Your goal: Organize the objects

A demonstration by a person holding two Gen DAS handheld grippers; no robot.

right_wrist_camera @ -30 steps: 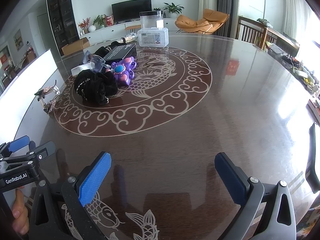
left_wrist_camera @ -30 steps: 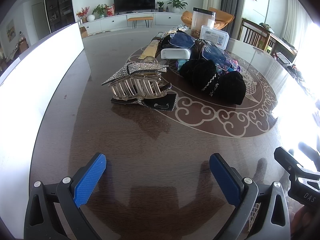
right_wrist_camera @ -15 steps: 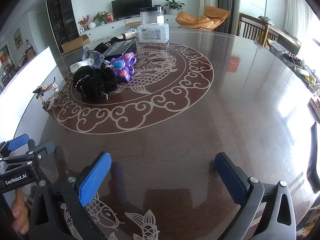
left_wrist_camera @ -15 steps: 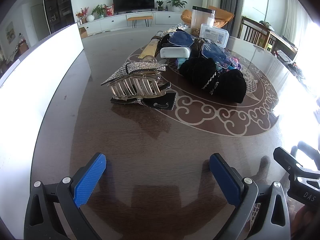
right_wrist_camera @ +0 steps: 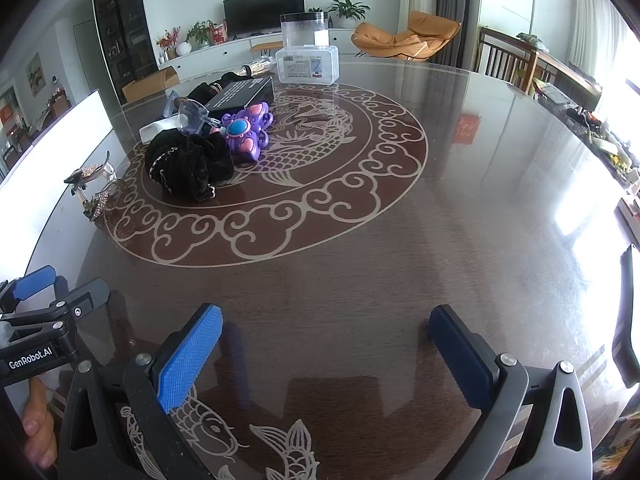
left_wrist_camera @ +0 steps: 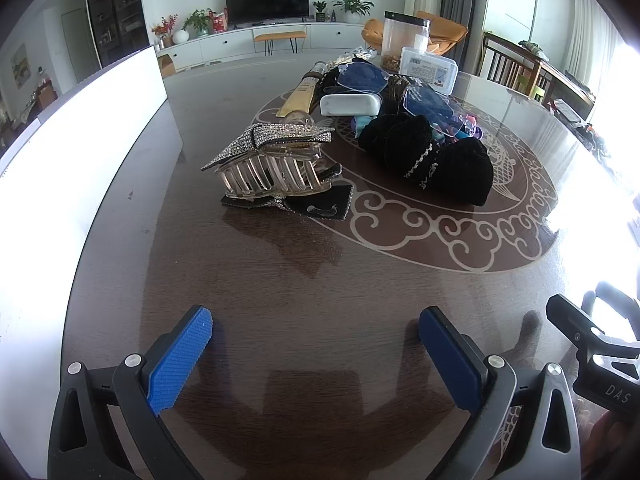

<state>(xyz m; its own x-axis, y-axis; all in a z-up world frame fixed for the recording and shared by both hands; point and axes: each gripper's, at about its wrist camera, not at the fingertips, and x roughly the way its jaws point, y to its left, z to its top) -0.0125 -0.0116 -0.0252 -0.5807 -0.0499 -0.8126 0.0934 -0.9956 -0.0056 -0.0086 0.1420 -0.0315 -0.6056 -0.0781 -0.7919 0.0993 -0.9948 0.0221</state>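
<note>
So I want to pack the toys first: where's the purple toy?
In the right wrist view, the purple toy lies left of centre on the table, touching the black velvet fabric, just before the black box.

The left hand-held gripper hangs wide apart above the surface, near a rhinestone hair clip.

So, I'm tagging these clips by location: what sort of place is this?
Most likely a home living and dining room: a television on a low white cabinet, an orange lounge chair, and a large dark dining table.
</note>
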